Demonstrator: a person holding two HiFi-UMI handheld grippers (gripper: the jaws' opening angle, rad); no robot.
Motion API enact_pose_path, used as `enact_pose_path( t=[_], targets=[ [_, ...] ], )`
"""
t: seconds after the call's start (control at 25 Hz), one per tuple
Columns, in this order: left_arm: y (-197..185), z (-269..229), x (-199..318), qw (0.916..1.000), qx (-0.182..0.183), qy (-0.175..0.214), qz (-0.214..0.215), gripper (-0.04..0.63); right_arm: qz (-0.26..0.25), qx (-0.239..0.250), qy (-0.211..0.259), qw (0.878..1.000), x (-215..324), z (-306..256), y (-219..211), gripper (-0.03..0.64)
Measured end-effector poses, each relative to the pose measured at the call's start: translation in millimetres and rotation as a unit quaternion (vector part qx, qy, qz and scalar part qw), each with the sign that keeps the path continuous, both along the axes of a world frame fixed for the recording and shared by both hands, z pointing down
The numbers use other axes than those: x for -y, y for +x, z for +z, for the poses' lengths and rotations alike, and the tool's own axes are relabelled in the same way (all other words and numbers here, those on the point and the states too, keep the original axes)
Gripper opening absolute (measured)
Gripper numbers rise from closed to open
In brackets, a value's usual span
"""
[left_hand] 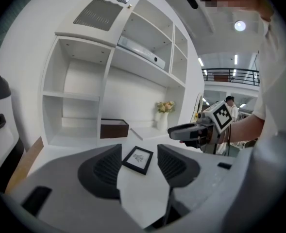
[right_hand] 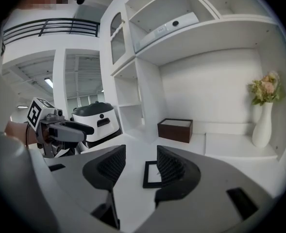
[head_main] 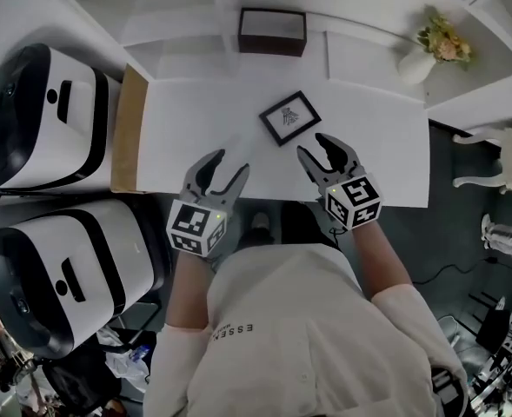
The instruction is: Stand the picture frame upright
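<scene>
Head view: the picture frame (head_main: 289, 117) lies flat on the white surface (head_main: 195, 120), face up and turned at a slant, black-edged around a white sheet with a small dark drawing too small to read. Beyond the frame, against the back, sits a dark brown box (head_main: 273, 31); its top looks pale, and what is inside cannot be told. Far to the frame's right stands a white vase (head_main: 416, 63) holding yellowish flowers (head_main: 444, 40).

The left claw (head_main: 230, 163) hovers just short of the frame on the near left, and the right claw (head_main: 312, 145) just short of it on the near right. Neither touches it.

Left gripper view: both jaws stand apart with nothing gripped, and the frame (left_hand: 138, 159) shows on the surface past the gap. Right gripper view: jaws apart as well and empty, with the frame (right_hand: 151, 174) partly hidden behind one jaw.

Each claw carries a cube with black-and-white square markers. The person's pale shirt (head_main: 282, 337) bears small letters reading ESSEN, the rest unclear.
</scene>
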State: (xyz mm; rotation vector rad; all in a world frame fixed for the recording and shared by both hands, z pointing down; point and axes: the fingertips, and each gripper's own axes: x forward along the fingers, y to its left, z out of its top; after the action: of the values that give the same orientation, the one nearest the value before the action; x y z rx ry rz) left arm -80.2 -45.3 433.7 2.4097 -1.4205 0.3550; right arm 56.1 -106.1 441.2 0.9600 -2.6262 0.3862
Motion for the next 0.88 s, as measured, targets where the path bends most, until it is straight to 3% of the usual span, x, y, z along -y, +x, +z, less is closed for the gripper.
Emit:
enact_pose_path(
  t=[0.2,0.52,0.88],
  targets=[
    [6.2,20.5,30.9,0.9996,0.001,-0.017,-0.023,0.213,-0.03,-0.041,-0.026,0.998,43.6,32.8,5.1,0.198],
    [16.8,66.5,63.5,0.9958,0.004,-0.076,-0.05,0.213,-0.057,-0.103,-0.071,0.991,102.1,97.5,15.1,0.198],
    [20.2,81.4,83.8,0.9927,0.0,-0.097,-0.071,0.213,-0.066,-0.154,-0.122,0.978,144.5,165.2,18.3,0.197]
  ],
)
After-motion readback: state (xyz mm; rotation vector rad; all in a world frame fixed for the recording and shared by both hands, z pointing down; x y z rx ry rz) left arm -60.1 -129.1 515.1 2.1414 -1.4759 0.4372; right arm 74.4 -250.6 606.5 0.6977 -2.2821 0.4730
